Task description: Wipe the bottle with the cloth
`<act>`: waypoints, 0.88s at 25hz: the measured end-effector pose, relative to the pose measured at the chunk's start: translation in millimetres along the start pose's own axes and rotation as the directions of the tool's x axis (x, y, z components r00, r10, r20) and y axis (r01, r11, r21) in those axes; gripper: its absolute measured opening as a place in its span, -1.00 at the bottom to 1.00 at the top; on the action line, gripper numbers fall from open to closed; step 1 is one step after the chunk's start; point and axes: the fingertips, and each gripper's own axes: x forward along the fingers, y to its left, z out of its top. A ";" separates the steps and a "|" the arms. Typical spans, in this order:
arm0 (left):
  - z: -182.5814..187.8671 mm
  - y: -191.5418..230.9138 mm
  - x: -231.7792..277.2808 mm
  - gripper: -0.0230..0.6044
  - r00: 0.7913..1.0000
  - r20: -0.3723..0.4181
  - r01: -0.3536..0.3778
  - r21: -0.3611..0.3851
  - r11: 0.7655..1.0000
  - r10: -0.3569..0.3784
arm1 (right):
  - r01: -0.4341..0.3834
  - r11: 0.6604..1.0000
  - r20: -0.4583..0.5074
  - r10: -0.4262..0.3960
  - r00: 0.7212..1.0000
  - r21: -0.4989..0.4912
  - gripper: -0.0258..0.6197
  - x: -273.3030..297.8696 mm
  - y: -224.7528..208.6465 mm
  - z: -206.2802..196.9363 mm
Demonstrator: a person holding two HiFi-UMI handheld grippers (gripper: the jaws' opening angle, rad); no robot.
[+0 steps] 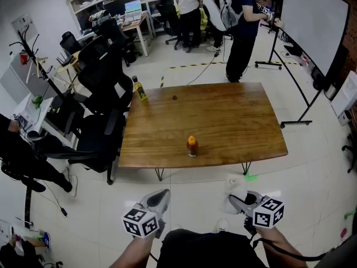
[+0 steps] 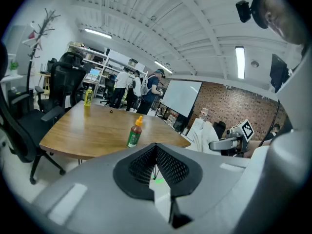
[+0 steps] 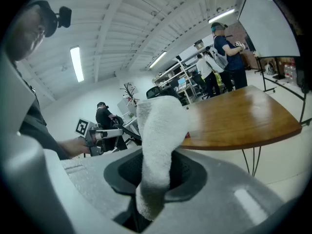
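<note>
The left gripper (image 2: 156, 165) has its grey jaws pressed together with nothing between them. The right gripper (image 3: 157, 177) is clamped on a white terry cloth (image 3: 161, 135), which stands up out of its jaws and droops forward. Both grippers are held low, short of the brown wooden table (image 1: 234, 121). The small green-labelled bottle with an orange cap (image 1: 192, 147) stands upright near the table edge closest to them. It is ahead of both grippers and well apart from them, slightly left of where the left gripper points.
</note>
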 end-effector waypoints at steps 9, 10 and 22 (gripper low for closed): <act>18.1 -22.2 45.0 -0.87 0.993 0.091 -0.070 -0.025 0.997 0.072 | -0.032 0.999 -0.002 0.032 0.999 -0.037 -0.68 -21.6 -53.4 24.6; 18.2 -25.1 48.3 -0.87 0.992 0.095 -0.075 -0.025 0.997 0.078 | -0.041 0.998 -0.008 0.041 0.999 -0.040 -0.68 -22.2 -55.9 24.3; 81.6 5.5 106.2 -0.87 0.993 0.102 0.034 0.247 0.968 -0.061 | -0.013 1.000 0.018 0.013 1.000 0.018 -0.68 30.8 -93.4 36.5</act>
